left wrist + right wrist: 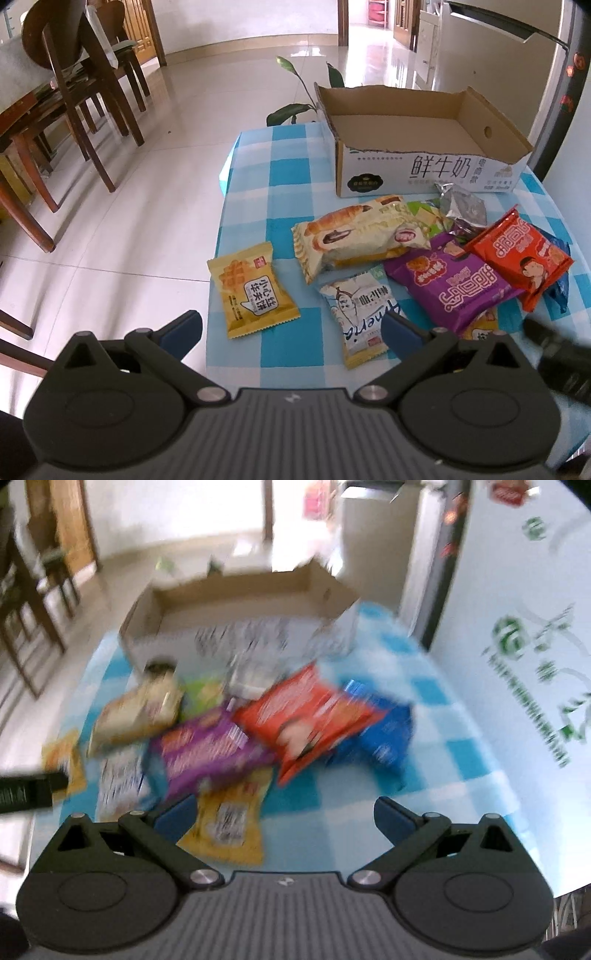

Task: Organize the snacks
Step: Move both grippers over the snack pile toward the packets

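Several snack packets lie on a blue-and-white checked table (288, 155): a yellow waffle packet (253, 295), a white packet (360, 314), a large bread packet (354, 236), a purple packet (450, 284), a red packet (521, 254) and a silver one (463, 205). An empty cardboard box (424, 147) stands behind them. My left gripper (291, 330) is open and empty, above the table's near edge. My right gripper (284, 812) is open and empty, hovering over the pile; its view is blurred and shows the box (240, 609), the purple packet (207, 753), the red packet (306, 716), a blue packet (384, 734) and a yellow packet (229, 819).
Wooden chairs (85, 92) and a table stand on the tiled floor to the left. A potted plant (291, 107) sits behind the table. A white appliance (517, 627) stands close on the right. The other gripper shows at the right edge of the left wrist view (557, 354).
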{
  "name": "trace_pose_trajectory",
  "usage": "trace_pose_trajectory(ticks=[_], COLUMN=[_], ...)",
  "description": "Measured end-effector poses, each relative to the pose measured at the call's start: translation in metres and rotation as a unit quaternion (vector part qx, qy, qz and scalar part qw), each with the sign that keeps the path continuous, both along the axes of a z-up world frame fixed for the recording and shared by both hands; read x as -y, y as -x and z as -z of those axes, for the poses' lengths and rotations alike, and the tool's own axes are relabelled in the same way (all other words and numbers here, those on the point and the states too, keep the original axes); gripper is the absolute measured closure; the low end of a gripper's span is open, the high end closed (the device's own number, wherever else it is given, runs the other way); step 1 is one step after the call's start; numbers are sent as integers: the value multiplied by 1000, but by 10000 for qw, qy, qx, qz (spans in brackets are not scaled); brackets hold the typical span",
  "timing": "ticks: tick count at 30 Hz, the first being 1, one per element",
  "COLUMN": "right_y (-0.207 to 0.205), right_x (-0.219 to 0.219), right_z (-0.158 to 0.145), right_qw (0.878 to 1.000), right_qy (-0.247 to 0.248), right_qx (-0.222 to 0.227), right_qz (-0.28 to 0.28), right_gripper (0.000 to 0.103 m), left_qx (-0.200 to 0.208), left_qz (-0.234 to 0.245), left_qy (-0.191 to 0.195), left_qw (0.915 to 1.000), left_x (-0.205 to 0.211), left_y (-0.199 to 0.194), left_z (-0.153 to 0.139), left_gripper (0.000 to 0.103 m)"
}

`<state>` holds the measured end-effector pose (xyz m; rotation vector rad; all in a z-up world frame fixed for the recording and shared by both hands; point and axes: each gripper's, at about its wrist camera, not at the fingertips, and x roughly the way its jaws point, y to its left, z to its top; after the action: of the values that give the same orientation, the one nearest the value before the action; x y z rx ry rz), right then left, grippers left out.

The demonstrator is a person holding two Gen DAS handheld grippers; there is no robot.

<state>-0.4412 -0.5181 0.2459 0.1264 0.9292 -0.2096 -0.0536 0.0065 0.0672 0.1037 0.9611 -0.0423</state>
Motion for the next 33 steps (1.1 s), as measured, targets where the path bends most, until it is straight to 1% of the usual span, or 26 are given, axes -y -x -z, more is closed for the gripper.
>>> trace_pose_trajectory(ticks=[2, 4, 7, 10, 12, 15, 19, 22, 27, 33], right_y=[-3, -8, -11, -13, -14, -15, -15, -16, -18, -19], right_x=[10, 21, 29, 27, 24, 21, 15, 12, 13, 8], right_z=[-8, -12, -1, 10, 13, 12, 13, 15, 17, 19], right_qw=[9999, 9999, 9989, 9965, 9964, 9975, 9977, 9975, 9970, 9966], right_qy=[126, -56, -284, -359, -341, -167, -123, -123, -140, -47], right_qx=[6, -82, -348, -683, -703, -606, -631, -693, -745, -814], right_qz=[28, 86, 160, 320, 316, 310, 199, 111, 136, 81], right_gripper=[0, 0, 0, 0, 0, 0, 0, 0, 0, 0], left_qx=[-43, -48, -56, -55, -62, -83, -100, -176, -230, -275], left_qz=[36, 72, 107, 150, 167, 177, 166, 176, 112, 69], left_qy=[27, 12, 11, -26, -60, -74, -153, -107, -105, -154], left_qw=[10000, 10000, 9999, 9999, 9998, 9998, 9997, 9996, 9996, 9995], left_x=[2, 6, 13, 20, 24, 29, 34, 36, 36, 35], left_y=[0, 1, 1, 2, 2, 1, 0, -1, -2, -3], left_z=[0, 0, 1, 3, 4, 6, 10, 13, 16, 19], left_gripper=[1, 1, 1, 1, 1, 1, 1, 1, 1, 1])
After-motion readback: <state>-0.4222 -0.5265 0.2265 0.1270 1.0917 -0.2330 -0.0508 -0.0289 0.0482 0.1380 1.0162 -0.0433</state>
